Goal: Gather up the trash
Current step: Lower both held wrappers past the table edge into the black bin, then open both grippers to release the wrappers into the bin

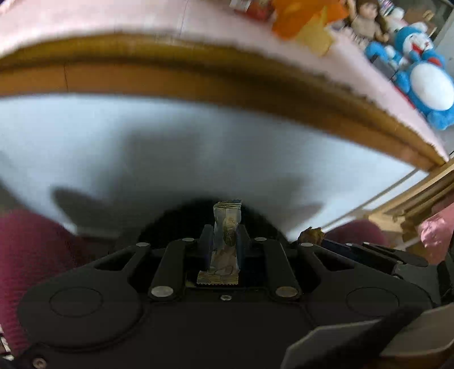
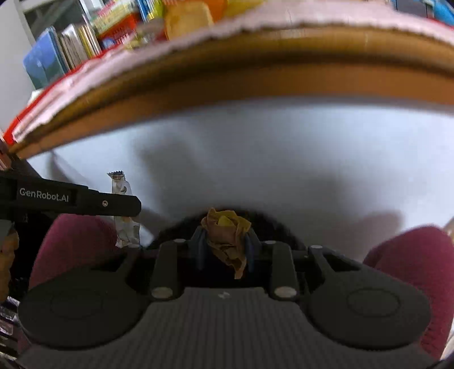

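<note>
My left gripper (image 1: 224,241) is shut on a pale candy wrapper (image 1: 227,224) with crimped ends, which stands upright between the blue pads. The same wrapper (image 2: 120,187) shows in the right wrist view, pinched by the left gripper's black arm (image 2: 85,198). My right gripper (image 2: 225,242) is shut on a crumpled brown and yellow wrapper (image 2: 227,235). Both grippers hang below a table edge (image 1: 198,71), over a white floor (image 1: 142,136). The tip of the brown wrapper (image 1: 310,234) peeks in at the right of the left wrist view.
A pink cloth (image 1: 113,20) covers the wooden table. Orange and yellow items (image 1: 306,20), a doll (image 1: 369,22) and a blue plush toy (image 1: 422,71) lie on it. Books (image 2: 65,48) stand at the left. The person's maroon trouser legs (image 2: 420,261) flank the grippers.
</note>
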